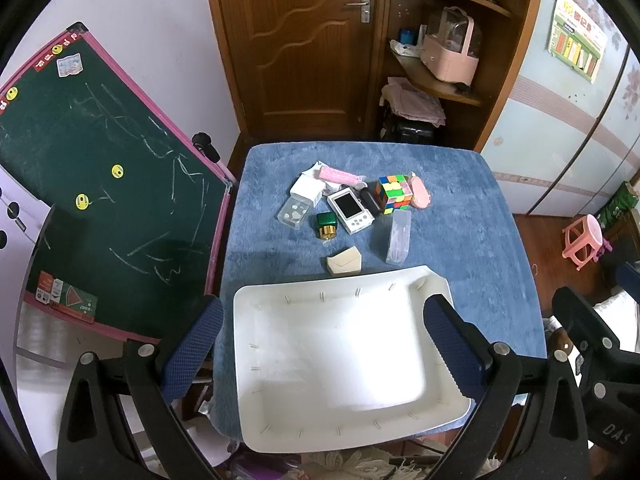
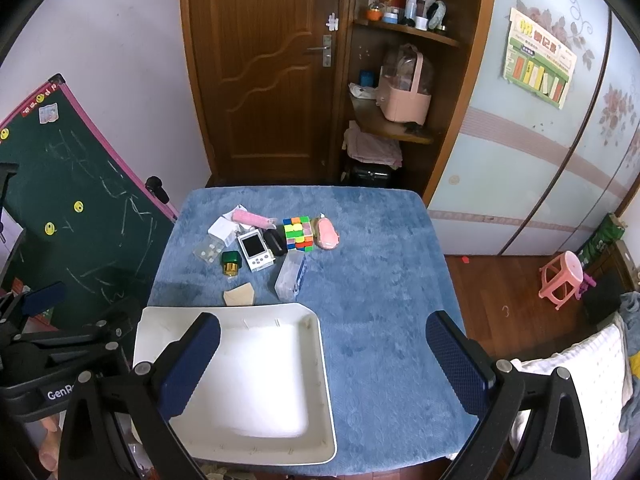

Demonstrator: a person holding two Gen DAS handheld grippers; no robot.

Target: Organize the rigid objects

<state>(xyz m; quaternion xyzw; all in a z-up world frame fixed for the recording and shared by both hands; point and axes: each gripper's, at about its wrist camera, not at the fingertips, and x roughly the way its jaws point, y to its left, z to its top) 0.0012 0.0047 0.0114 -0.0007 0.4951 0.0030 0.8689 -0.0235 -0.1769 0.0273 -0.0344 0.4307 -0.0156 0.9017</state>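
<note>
- Both grippers, left point(image 1: 324, 354) and right point(image 2: 322, 364), hang spread wide and empty above the white tray point(image 1: 256, 364).
- Beige wedge block point(image 1: 344, 263) lies straight ahead of the left one, just past the tray.

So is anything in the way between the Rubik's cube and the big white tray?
Partly. The Rubik's cube sits at the far side of the pile, and the clear plastic box lies on the blue cloth between it and the white tray. Lifted over the box, nothing visible blocks it. The tray is empty.

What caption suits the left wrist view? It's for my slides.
Open left tool hovers over an empty white tray; small objects, including a puzzle cube, wait on the blue tablecloth.
</note>
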